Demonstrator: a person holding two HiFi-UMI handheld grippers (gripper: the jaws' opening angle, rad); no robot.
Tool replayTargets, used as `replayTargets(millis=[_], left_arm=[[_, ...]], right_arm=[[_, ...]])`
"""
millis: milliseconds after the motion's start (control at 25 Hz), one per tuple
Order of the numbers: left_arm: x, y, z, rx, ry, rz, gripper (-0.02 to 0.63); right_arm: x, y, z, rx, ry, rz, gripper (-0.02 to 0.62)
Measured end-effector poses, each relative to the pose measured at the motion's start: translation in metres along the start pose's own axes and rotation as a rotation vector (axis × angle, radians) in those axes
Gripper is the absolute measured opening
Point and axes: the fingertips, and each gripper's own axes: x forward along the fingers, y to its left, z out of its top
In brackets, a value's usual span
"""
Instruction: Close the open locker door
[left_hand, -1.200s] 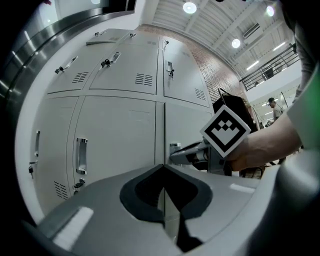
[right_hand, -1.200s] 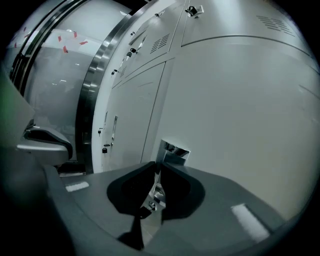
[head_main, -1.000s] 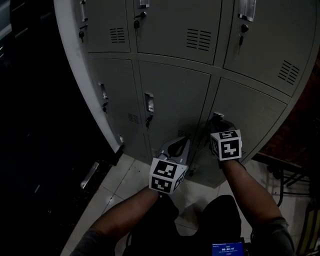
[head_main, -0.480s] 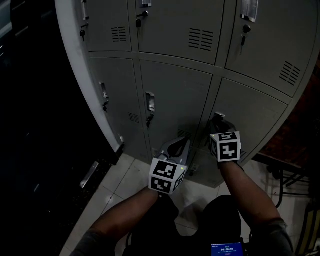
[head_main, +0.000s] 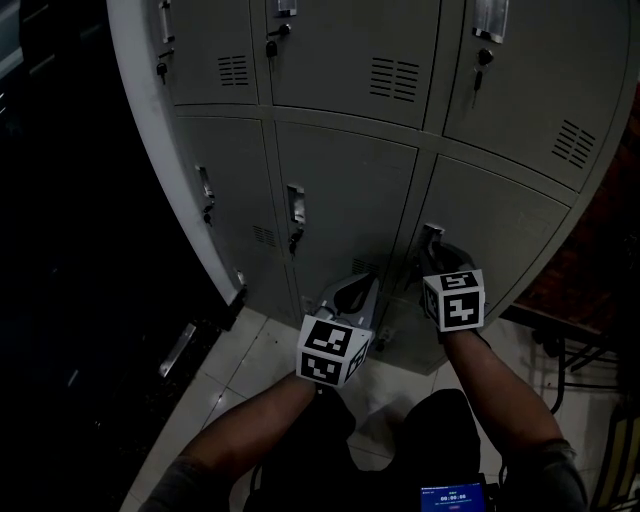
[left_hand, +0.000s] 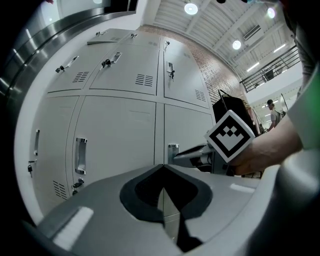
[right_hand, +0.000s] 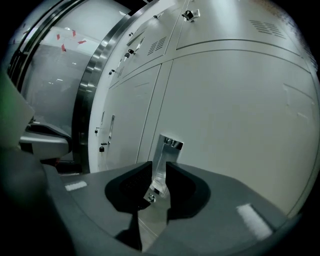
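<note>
In the head view, a bank of grey lockers (head_main: 340, 160) rises ahead of the person over a pale tiled floor (head_main: 245, 360). The right hand-held gripper (head_main: 436, 246) reaches to the metal handle (head_main: 430, 234) of the lower right locker door (head_main: 500, 230). That door appears to lie flush with its neighbours. The left hand-held gripper (head_main: 352, 290) hangs just in front of the middle lower door, beside the right one and apart from any handle. Each carries its marker cube (head_main: 333, 351) at the wrist end.

In the left gripper view, the left hand-held gripper (left_hand: 162, 168) has its jaws together, tips meeting with nothing between them. Beyond them stand the locker fronts, and at the right the other gripper's marker cube (left_hand: 231, 136) and the person's hand (left_hand: 270, 152) show at the handle (left_hand: 173, 148).

In the right gripper view, the right hand-held gripper (right_hand: 159, 172) has the bright handle (right_hand: 167, 149) standing upright between its jaws. The jaws have just been opening: the pads flank the handle closely on both sides without clamping it. The locker door (right_hand: 240, 110) fills the view behind, a flat pale panel.
</note>
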Motion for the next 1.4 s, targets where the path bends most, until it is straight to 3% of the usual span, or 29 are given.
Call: replayTargets(millis=[400,880,1080,1400], left_arm=[[0.000,-0.048,0.013,0.015,-0.007,-0.053,-0.003],[-0.005,-0.173,0.013,0.028,0.034,-0.247,-0.003],[-0.025,-0.216,0.014,0.034,0.033,-0.303,-0.003],[-0.073,-0.255,0.013,0.037,0.046,-0.357,-0.003]], right_arm=[[-0.082,-0.001,-0.014,-0.004,-0.058,0.066,0.074],[-0.220,-0.026,-0.048,0.061,-0.112,0.052,0.044],[-0.272,-0.023,-0.072,0.115,-0.119,0.062,0.018],[-0.330,0.002,-0.093,0.181,-0.110,0.144,0.006]])
